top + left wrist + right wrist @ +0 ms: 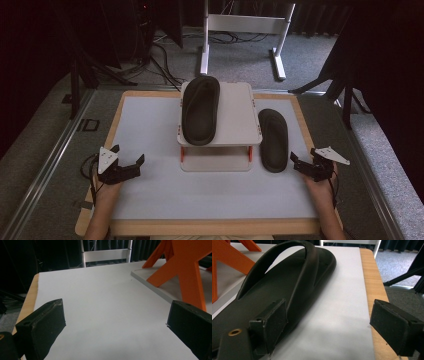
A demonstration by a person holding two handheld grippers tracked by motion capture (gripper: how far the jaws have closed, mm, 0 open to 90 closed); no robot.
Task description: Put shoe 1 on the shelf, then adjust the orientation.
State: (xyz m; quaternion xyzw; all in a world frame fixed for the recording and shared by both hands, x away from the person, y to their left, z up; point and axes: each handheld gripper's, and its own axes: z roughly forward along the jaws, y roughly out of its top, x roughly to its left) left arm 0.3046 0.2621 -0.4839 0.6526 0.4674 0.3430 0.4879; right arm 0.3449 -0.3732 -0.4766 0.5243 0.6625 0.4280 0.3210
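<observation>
Sandals, two of them and both black, are the main things on the white table top (150, 195); one sandal (201, 110) lies along the left half of the upper shelf of a small white stand (237, 115) with orange legs, its far end reaching over the shelf's back edge; the other sandal (273, 139) lies flat on the table just to the right of that stand, lengthwise, sole down, strap up. In the right gripper view this second sandal (287, 287) is close in front of the jaws and left of centre; the near jaw overlaps its heel in the picture, but whether they touch I cannot tell. The right gripper (300, 163) sits near the table's right edge, just beside the sandal's heel; its jaws stand wide apart with nothing between them. The left gripper (131, 161) sits well apart from both sandals, over bare table at the left; its jaws are likewise spread wide and hold nothing; its own view shows the stand's orange leg (186, 270) and base plate off to the right. A hand (107, 190) grips each tool from below.
</observation>
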